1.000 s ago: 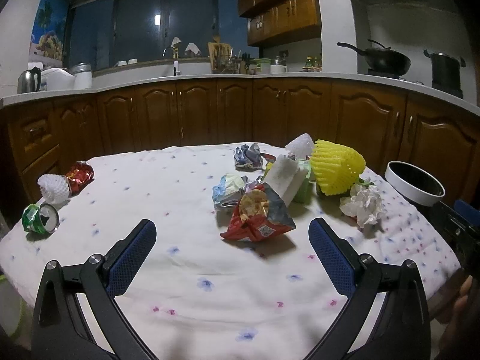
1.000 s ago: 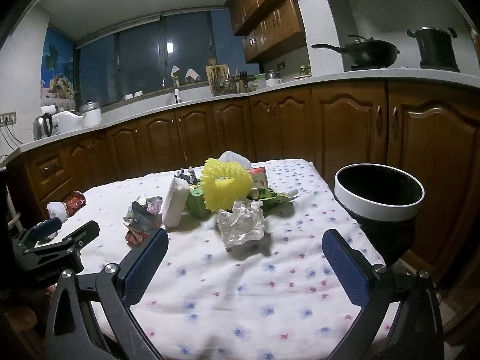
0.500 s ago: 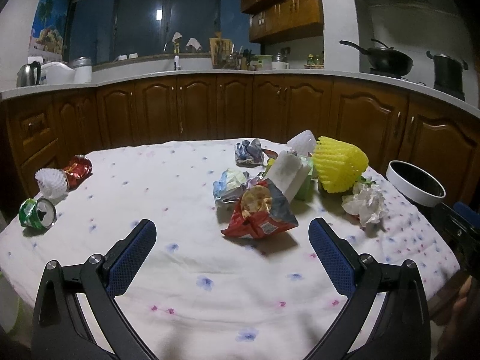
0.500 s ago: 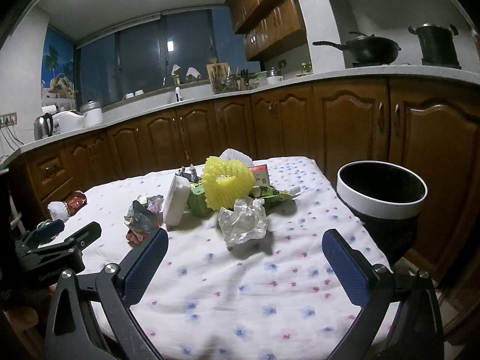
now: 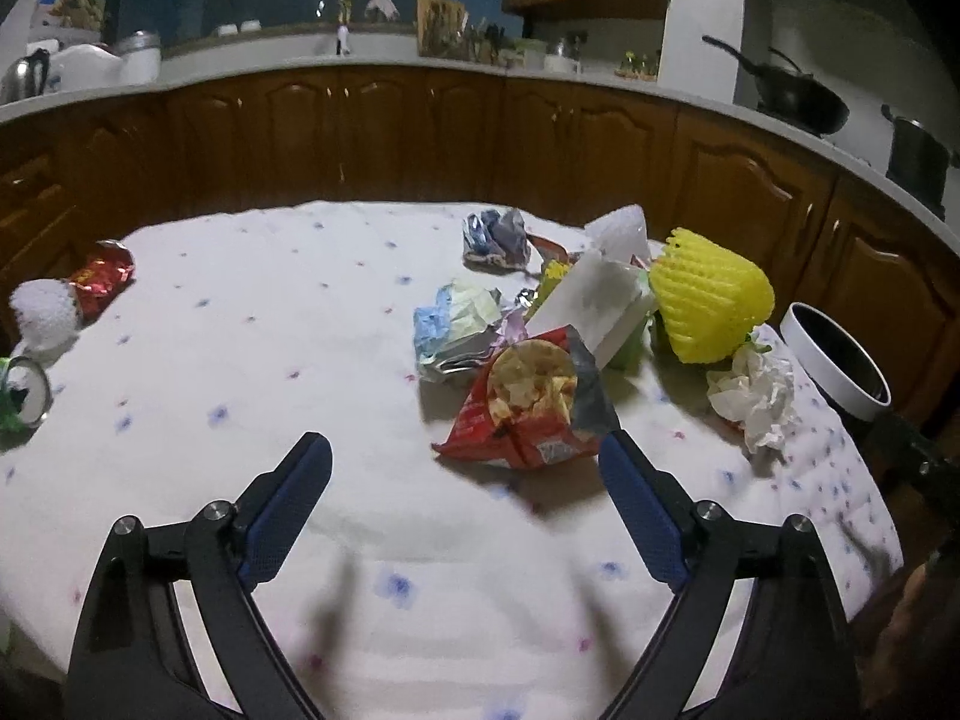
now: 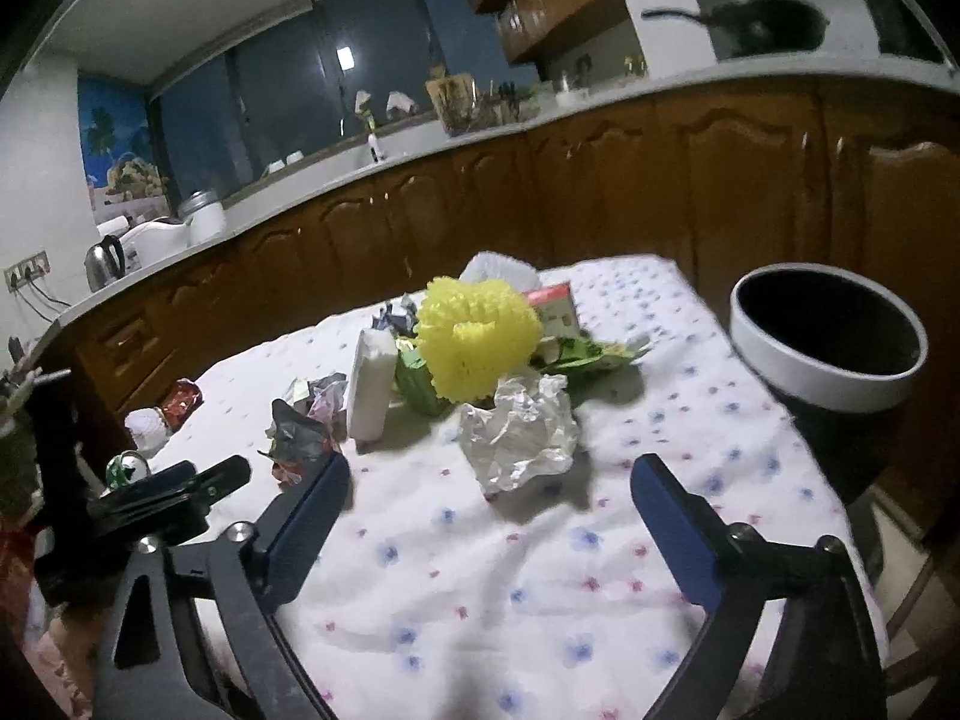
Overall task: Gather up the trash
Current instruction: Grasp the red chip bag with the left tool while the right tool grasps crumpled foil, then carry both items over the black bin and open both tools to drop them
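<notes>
A heap of trash lies on the flowered tablecloth (image 5: 300,312): a red chip bag (image 5: 528,414), a crumpled blue-white wrapper (image 5: 456,324), a white box (image 5: 594,306), yellow foam netting (image 5: 708,306) and crumpled white paper (image 6: 519,432). My left gripper (image 5: 465,468) hovers just short of the chip bag, jaws wide but closing, nothing between them. My right gripper (image 6: 489,483) hangs just short of the white paper, jaws also wide and closing, nothing gripped. A black bin with a white rim (image 6: 828,336) stands off the table's right edge.
At the table's left edge lie a red crushed can (image 5: 99,279), a white foam net (image 5: 42,312) and a green can (image 5: 24,396). Brown kitchen cabinets (image 5: 420,138) curve behind the table. The left gripper's frame (image 6: 156,498) shows at the left of the right wrist view.
Both grippers have moved in over the table toward the heap and tilted down. Their jaws stand a little narrower. The right wrist view has rolled.
</notes>
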The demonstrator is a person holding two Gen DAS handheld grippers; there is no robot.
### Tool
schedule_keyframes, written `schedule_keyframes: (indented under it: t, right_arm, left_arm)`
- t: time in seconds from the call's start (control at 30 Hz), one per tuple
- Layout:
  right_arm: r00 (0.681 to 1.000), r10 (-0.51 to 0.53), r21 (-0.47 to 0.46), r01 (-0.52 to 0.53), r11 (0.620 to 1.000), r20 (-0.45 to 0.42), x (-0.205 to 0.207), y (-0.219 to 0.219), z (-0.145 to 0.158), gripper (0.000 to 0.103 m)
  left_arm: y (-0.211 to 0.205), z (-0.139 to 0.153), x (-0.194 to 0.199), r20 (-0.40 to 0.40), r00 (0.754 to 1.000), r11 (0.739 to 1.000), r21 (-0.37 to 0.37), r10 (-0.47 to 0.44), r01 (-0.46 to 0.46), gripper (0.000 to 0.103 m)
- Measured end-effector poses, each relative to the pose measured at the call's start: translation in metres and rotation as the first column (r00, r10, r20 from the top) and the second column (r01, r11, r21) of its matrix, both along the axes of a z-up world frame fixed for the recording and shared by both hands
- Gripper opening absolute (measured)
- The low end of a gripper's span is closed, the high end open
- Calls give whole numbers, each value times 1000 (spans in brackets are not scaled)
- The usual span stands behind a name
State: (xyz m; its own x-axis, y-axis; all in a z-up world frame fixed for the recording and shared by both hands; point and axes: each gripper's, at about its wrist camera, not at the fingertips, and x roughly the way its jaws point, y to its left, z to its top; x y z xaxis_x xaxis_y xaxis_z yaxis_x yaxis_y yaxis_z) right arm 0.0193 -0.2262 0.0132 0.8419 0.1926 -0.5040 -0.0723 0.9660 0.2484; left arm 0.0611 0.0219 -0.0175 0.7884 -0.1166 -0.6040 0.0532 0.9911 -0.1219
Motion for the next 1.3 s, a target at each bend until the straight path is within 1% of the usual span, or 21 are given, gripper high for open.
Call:
schedule_keyframes:
  t: [0.03,0.13,0.2,0.23,0.3,0.33,0.37,0.4,0.43,0.47,0.5,0.53,0.57,0.6,0.67,0.73,0.83,0.93,1.07,1.17,1.3]
  right_arm:
    - [1000,2,11,-1,1000,-22,6,-1,-1,85]
    - [997,0,27,2,1000,-83,26,-5,-7,78]
    - [994,-5,26,8,1000,-106,35,-7,-11,74]
    - [993,-10,26,13,1000,-120,39,-8,-13,73]
    - [989,-17,34,22,999,-145,47,-11,-17,72]
    - [987,-18,43,25,999,-160,52,-12,-20,71]
    - [984,-20,48,29,998,-175,57,-14,-22,69]
    - [982,-22,47,32,998,-187,61,-15,-24,65]
    - [979,-22,48,33,998,-203,65,-16,-27,57]
    - [974,-5,68,21,997,-227,73,-18,-34,51]
    - [974,-5,68,21,997,-227,73,-18,-34,35]
    - [971,10,85,10,996,-239,76,-19,-37,14]
    - [969,27,102,-2,995,-244,78,-20,-40,10]
    - [970,39,117,-11,993,-242,77,-20,-41,9]
    - [976,57,129,-31,991,-209,70,-19,-39,9]
    - [980,68,126,-45,991,-185,63,-18,-34,9]
    - [985,84,126,-65,990,-153,51,-18,-24,8]
    - [988,75,129,-57,990,-132,42,-26,-15,8]
    - [993,41,129,-27,991,-110,31,-45,-4,8]
    - [995,-3,130,16,991,-96,25,-62,4,8]
    - [993,-70,119,81,990,-90,18,-87,10,8]
  left_arm:
    - [-1,1,5,-10,1000,1000,-10,-7,7,92]
    - [-3,3,20,-38,999,999,-32,-22,21,90]
    - [-6,3,27,-50,998,999,-24,-27,26,79]
    - [-8,1,31,-63,997,999,-21,-33,32,75]
    - [-8,-4,38,-90,994,998,-42,-54,50,58]
    - [-8,-6,41,-103,993,997,-53,-62,57,54]
    - [-7,-9,42,-114,991,996,-63,-71,64,49]
    - [-7,-11,44,-118,990,995,-69,-78,70,41]
    - [-7,-13,45,-124,988,994,-80,-89,79,36]
    - [-7,-14,45,-127,987,992,-91,-100,88,28]
    - [-7,-14,44,-124,987,992,-89,-101,90,27]
    - [-7,-13,43,-115,988,992,-82,-102,92,25]
    - [-6,-11,41,-106,989,992,-80,-104,96,18]
    - [-6,-9,39,-100,989,991,-85,-109,101,11]
    - [-4,-4,33,-88,989,989,-95,-122,113,9]
    - [-4,3,26,-71,989,988,-87,-131,125,9]
    - [-6,15,18,-48,988,985,-101,-146,141,9]
    - [-14,30,12,-10,984,979,-105,-179,177,9]
    - [-37,44,12,18,970,963,-113,-243,243,9]
    - [-58,50,15,26,954,946,-123,-298,299,9]
    - [-96,56,24,29,922,914,-126,-385,385,9]
